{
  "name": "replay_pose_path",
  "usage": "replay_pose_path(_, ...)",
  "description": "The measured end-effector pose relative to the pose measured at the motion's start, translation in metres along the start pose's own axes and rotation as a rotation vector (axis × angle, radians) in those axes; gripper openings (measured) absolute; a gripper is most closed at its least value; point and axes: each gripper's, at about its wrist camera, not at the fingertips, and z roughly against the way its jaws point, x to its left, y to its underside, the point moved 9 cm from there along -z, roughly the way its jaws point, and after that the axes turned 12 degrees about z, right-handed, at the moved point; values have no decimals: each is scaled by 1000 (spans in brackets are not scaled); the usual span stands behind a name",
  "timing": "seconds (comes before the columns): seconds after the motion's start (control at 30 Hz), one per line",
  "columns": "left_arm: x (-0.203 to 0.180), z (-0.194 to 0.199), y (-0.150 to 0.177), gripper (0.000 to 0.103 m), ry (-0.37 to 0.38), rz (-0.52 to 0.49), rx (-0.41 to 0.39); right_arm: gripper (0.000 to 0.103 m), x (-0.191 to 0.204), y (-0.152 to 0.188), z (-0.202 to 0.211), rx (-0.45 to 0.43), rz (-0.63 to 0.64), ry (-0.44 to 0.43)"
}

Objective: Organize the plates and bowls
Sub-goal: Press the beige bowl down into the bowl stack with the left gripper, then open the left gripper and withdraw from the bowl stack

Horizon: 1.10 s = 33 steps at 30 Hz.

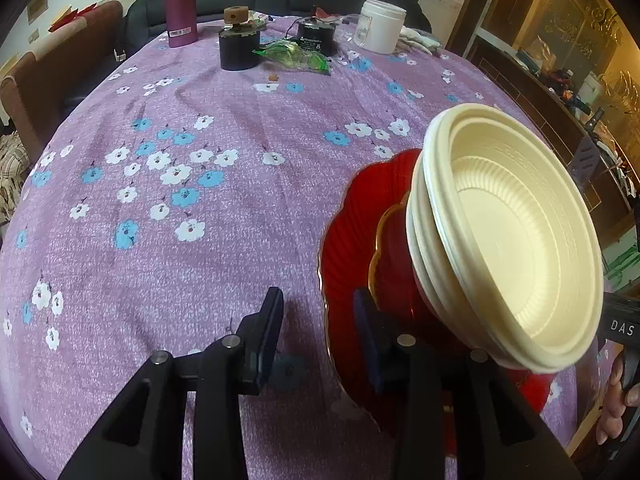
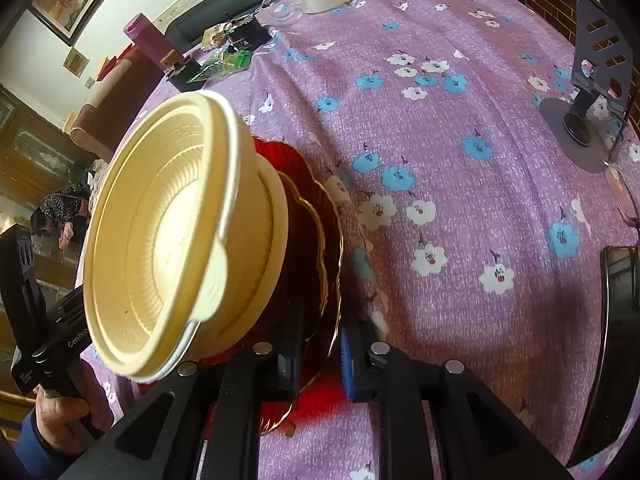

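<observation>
Desk (image 1: 208, 240) covered in a purple cloth with blue and white flowers.

Stack near the desk's front edge: large red plate (image 1: 344, 240) at the bottom, a smaller red plate with a gold scalloped rim (image 1: 390, 248) on it, then cream plastic bowls (image 1: 516, 248) nested on top. In the right wrist view, the same bowls (image 2: 168, 236) fill the left half, with the gold-rimmed plate (image 2: 316, 240) showing under them.

Left tool (image 1: 318, 320): jaws spread, nothing gripped. Its left finger stands over bare cloth, its right finger over the near edge of the large red plate; rim not pinched.

Right tool (image 2: 320, 344): jaws nearly together, with the edge of the red plates running between them. Pads look to be on the rim, though the contact itself is partly hidden.

A hand (image 2: 64, 412) in a blue sleeve holds the left tool's handle, lower left of the right wrist view.

Far side of the desk: magenta bottle (image 1: 181, 4), dark jar with a wooden knob (image 1: 239, 46), white tub (image 1: 380, 26), green plastic wrapper (image 1: 294, 54). A grey stand (image 2: 588, 92) sits at the right side of the desk.
</observation>
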Motion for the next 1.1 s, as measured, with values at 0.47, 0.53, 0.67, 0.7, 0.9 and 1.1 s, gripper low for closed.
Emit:
replay_pose_path(0.47, 0, 16, 21, 43, 7, -24, -10, 23, 9, 23, 16, -10, -24, -8)
replay_pose_path(0.53, 0, 18, 25, 44, 3, -29, -12, 24, 10, 27, 19, -12, -26, -8)
replay_pose_path(0.67, -2, 25, 29, 50, -6, -56, -32, 28, 13, 32, 24, -22, -22, -5)
replay_pose_path(0.7, -3, 27, 30, 54, -5, -60, -37, 28, 13, 32, 25, -23, -19, -3)
replay_pose_path(0.9, -11, 38, 40, 55, -15, -102, -59, 34, 21, 41, 36, -39, 14, 5)
replay_pose_path(1.1, -18, 45, 52, 57, -16, -127, -66, 40, 28, 54, 41, -35, 56, 25)
